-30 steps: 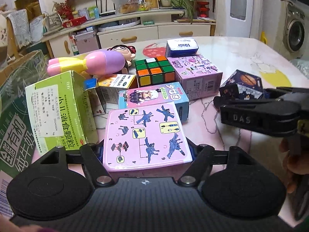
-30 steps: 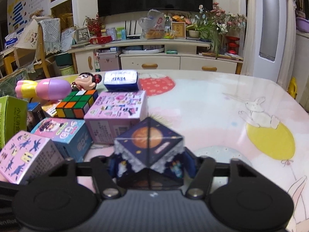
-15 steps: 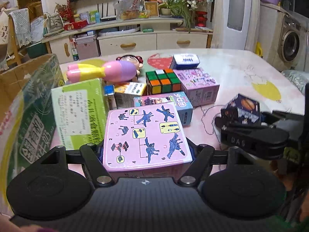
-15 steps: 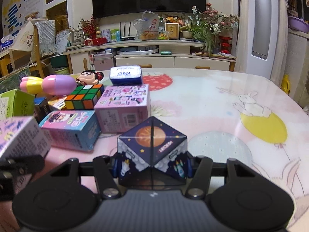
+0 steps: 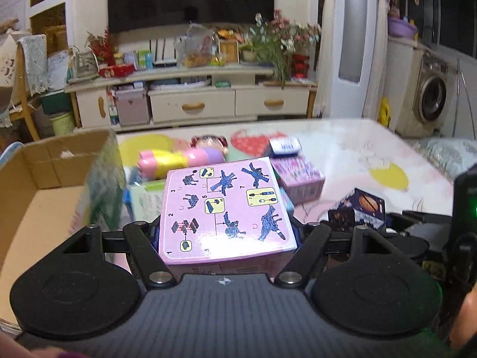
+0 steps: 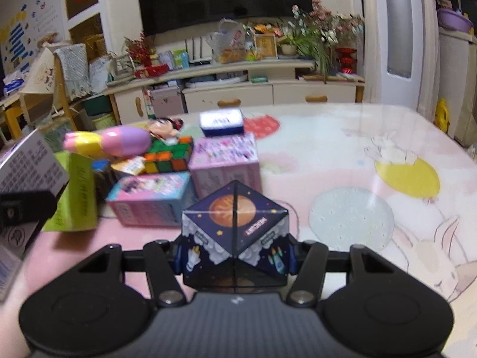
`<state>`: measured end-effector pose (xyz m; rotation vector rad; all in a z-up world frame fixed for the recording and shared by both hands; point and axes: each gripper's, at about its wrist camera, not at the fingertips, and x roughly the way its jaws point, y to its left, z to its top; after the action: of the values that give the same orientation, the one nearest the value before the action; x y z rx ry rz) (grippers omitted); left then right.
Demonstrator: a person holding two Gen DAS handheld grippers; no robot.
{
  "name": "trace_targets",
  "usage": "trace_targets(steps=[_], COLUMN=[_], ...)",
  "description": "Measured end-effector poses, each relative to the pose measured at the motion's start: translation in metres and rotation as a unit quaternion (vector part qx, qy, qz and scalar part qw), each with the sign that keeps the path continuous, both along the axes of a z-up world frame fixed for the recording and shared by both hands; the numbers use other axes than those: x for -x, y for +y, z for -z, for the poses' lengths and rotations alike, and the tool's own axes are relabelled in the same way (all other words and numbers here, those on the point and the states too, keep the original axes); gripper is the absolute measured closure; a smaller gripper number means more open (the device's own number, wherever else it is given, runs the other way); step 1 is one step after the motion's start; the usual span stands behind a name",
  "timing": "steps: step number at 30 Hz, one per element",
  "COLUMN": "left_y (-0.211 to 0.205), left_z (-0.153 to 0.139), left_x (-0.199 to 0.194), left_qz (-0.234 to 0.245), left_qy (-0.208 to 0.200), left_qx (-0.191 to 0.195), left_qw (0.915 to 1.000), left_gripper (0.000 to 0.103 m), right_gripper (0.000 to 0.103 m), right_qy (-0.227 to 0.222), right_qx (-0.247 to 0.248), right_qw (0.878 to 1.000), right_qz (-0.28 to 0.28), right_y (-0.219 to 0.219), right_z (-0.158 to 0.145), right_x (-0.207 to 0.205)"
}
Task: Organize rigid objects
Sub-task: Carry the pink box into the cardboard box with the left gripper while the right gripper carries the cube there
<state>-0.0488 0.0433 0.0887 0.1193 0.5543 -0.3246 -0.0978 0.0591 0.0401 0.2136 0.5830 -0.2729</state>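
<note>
My left gripper (image 5: 226, 234) is shut on a pink box printed with building steps (image 5: 226, 208), held above the table. Lower right of it is my right gripper (image 5: 414, 238). In the right wrist view my right gripper (image 6: 235, 255) is shut on a dark blue space cube with an orange planet (image 6: 235, 217), lifted off the pink tablecloth (image 6: 342, 164). The pink box (image 6: 26, 164) and a left finger (image 6: 23, 208) show at that view's left edge. An open cardboard box (image 5: 44, 167) stands at the left, its brown inside visible.
Grouped on the table are a pink-yellow-purple capsule toy (image 6: 110, 143), a doll (image 6: 165, 126), a Rubik's cube (image 6: 167, 158), a pink carton (image 6: 223, 161), a blue-pink carton (image 6: 149, 200), a green carton (image 6: 77, 191) and a blue tin (image 6: 222, 120). A cabinet stands beyond.
Both grippers have risen with their loads. The left one has swung toward the cardboard box, whose open inside now shows. The objects on the table sit lower and farther in view.
</note>
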Motion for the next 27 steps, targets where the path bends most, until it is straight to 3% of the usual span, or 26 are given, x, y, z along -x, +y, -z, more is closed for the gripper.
trace_targets(steps=[10, 17, 23, 27], left_y=[0.07, 0.133, 0.173, 0.19], left_z=[-0.043, -0.037, -0.026, -0.023], left_x=[-0.005, -0.031, -0.059, -0.073], left_qz=[-0.071, -0.173, -0.247, -0.275], left_qy=[-0.044, -0.03, 0.009, 0.029], left_qx=[0.048, 0.057, 0.072, 0.078], left_qw=[0.9953, 0.9828, 0.9663, 0.9579], left_gripper=[0.013, 0.013, 0.013, 0.013], right_gripper=[0.046, 0.046, 0.046, 0.046], right_qy=[-0.064, -0.108, -0.104, -0.083], right_qx=[0.023, 0.035, 0.04, 0.037], right_qw=[0.995, 0.976, 0.952, 0.944], right_qz=[-0.079, -0.188, -0.284, -0.318], right_y=[0.058, 0.133, 0.193, 0.22], right_z=[-0.065, -0.1, -0.099, -0.086], right_x=[-0.005, -0.028, -0.06, -0.078])
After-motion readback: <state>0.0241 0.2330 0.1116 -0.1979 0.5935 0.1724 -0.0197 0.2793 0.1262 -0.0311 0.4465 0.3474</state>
